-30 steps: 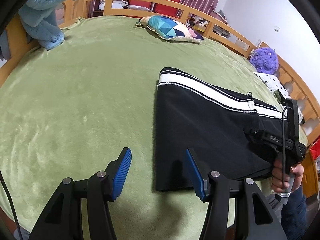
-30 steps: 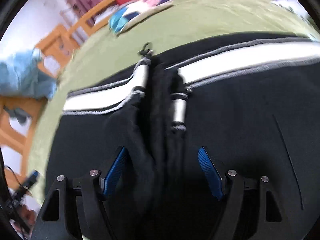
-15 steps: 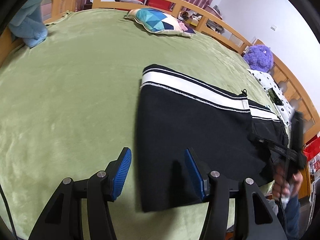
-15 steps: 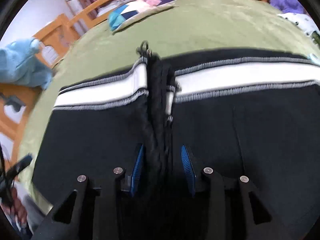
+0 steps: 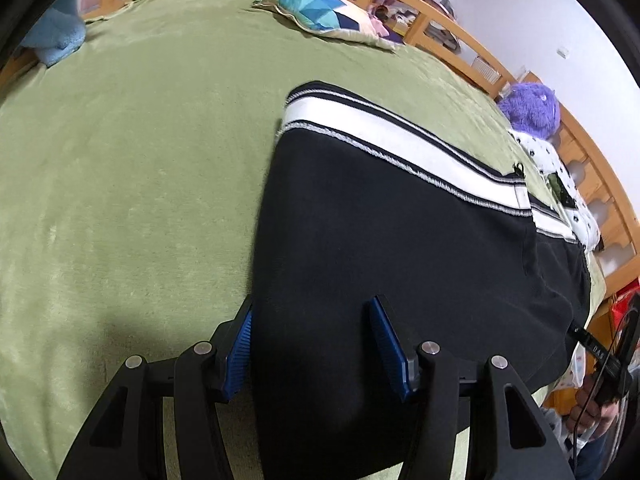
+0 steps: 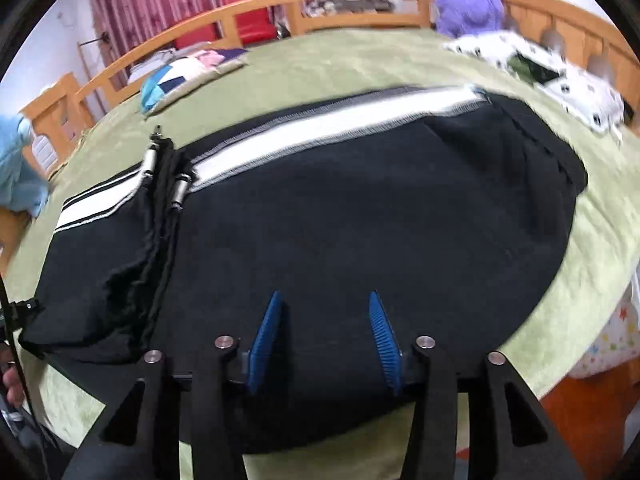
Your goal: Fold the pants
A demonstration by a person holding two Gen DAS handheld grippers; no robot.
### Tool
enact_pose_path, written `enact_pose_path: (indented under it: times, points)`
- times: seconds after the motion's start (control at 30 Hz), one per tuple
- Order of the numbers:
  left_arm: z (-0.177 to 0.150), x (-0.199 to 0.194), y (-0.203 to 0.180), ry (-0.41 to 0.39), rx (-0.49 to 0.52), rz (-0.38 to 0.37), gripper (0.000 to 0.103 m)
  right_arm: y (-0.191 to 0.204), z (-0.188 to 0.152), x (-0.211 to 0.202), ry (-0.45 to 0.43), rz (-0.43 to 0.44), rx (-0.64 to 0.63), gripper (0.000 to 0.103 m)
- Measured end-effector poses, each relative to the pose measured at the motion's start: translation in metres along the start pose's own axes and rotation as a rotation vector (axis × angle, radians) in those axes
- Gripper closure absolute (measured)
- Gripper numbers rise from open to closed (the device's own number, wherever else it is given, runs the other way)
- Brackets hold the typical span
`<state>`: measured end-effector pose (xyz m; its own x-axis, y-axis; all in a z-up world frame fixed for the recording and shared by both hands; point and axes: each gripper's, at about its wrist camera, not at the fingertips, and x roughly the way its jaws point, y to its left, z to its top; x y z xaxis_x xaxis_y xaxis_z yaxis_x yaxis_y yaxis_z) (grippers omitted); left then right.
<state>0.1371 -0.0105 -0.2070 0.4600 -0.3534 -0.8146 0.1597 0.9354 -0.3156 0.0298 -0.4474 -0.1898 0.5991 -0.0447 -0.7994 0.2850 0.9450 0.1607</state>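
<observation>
Black pants (image 5: 400,240) with a white side stripe (image 5: 384,136) lie folded on the green bed. In the left wrist view my left gripper (image 5: 312,340) is open, its jaws straddling the near left corner of the pants. In the right wrist view the pants (image 6: 360,220) fill the middle, with the stripe (image 6: 320,128) at the far edge. A drawstring with metal tips (image 6: 176,192) lies over the folded left part. My right gripper (image 6: 324,336) is open just over the near edge of the fabric and holds nothing.
A patterned pillow (image 5: 320,12) lies at the bed's far side. A purple plush toy (image 5: 532,108) and a dotted white cloth (image 6: 552,76) sit at the right. A blue cloth (image 5: 56,36) lies at the far left. Wooden rails (image 6: 320,4) ring the bed.
My right gripper closed on the bunched fabric by the drawstring, then opened and shifted right along the near edge. My left gripper moved forward onto the left corner of the pants.
</observation>
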Motion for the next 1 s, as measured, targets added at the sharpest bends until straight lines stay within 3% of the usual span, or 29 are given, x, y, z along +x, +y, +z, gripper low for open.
enact_pose_path:
  times: [0.03, 0.1, 0.17, 0.27, 0.33, 0.4, 0.43, 0.6, 0.73, 0.93, 1.0]
  points:
    - [0.001, 0.002, -0.002, 0.01, 0.018, 0.003, 0.045, -0.001, 0.0, 0.003, 0.006, 0.004, -0.003, 0.05]
    - [0.003, 0.005, -0.003, 0.033, 0.027, -0.02, 0.035, 0.002, -0.001, 0.008, 0.008, 0.005, -0.015, 0.036]
    - [0.005, 0.006, -0.001, 0.036, 0.005, -0.058, 0.032, 0.005, -0.005, 0.014, 0.016, 0.014, -0.041, 0.021]
    - [0.008, 0.002, 0.003, 0.03, -0.018, -0.117, 0.032, 0.012, -0.002, 0.02, 0.01, -0.021, -0.055, 0.016]
    - [0.012, 0.002, 0.005, 0.037, -0.031, -0.139, 0.033, 0.009, -0.002, 0.012, -0.008, 0.004, -0.04, 0.024]
    - [0.017, 0.005, 0.004, 0.044, -0.027, -0.139, 0.033, -0.005, -0.003, -0.003, -0.047, 0.046, -0.017, 0.046]
    - [0.02, 0.007, 0.003, 0.048, -0.022, -0.137, 0.034, -0.014, -0.002, -0.013, -0.073, 0.054, -0.004, 0.048]
    - [0.04, 0.015, 0.005, 0.081, -0.021, -0.164, 0.034, -0.066, 0.011, -0.041, -0.178, -0.041, 0.063, 0.044]
    - [0.051, 0.028, 0.003, 0.114, 0.006, -0.168, 0.037, -0.119, 0.025, -0.032, -0.164, -0.091, 0.198, 0.04]
    - [0.064, 0.043, 0.004, 0.114, 0.011, -0.197, 0.038, -0.164, 0.034, 0.016, -0.098, -0.045, 0.317, 0.038]
    - [0.069, 0.047, 0.004, 0.119, 0.009, -0.205, 0.038, -0.173, 0.038, 0.024, -0.13, 0.003, 0.358, 0.037]
